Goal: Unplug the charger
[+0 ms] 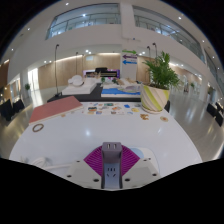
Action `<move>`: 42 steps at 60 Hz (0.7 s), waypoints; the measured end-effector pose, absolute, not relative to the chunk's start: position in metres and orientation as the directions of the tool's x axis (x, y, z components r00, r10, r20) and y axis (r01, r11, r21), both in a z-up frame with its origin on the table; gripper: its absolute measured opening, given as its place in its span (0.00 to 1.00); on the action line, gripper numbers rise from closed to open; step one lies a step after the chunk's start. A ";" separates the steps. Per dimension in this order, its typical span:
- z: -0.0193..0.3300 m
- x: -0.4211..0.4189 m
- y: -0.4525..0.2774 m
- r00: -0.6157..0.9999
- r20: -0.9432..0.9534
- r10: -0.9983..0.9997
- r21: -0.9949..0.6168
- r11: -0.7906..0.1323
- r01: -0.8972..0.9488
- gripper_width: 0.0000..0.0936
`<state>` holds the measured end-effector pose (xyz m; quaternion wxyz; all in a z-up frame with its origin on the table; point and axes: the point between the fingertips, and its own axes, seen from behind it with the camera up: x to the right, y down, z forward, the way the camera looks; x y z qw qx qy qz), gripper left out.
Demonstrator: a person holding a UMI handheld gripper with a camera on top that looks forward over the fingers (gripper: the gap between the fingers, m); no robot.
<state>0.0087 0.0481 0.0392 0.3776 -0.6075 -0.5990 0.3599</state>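
We log the gripper (111, 165) with its purple pads (100, 158) pinching a small grey block, most likely the charger (111, 153), which sits upright between the fingers and appears pressed from both sides, though the contact itself is hard to make out. Beneath and ahead of it we record a white table (110, 130), bearing a brown ring (38, 127) toward the left, a row of small items along the far edge, and a potted plant (157, 85) in a pale yellow-striped pot on the right. Beyond the table we list a large atrium with sofas and an upper gallery.
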 end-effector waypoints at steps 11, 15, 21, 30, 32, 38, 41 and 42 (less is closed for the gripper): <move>0.139 -0.009 0.063 0.030 0.049 0.998 -0.956 0.038 0.292 0.18; 0.164 -0.006 0.096 0.072 0.065 0.995 -0.953 0.041 0.300 0.18; 0.172 0.015 0.154 0.118 0.068 0.991 -0.929 0.019 0.369 0.18; 0.114 0.038 0.219 0.102 0.130 0.986 -0.838 0.054 0.544 0.19; 0.099 0.042 0.225 0.093 0.124 0.988 -0.813 0.048 0.580 0.19; 0.058 0.047 0.240 0.070 0.135 0.988 -0.762 0.058 0.645 0.22; 0.042 0.047 0.243 0.056 0.145 0.988 -0.746 0.072 0.662 0.22; 0.037 0.047 0.244 0.053 0.150 0.987 -0.743 0.077 0.665 0.22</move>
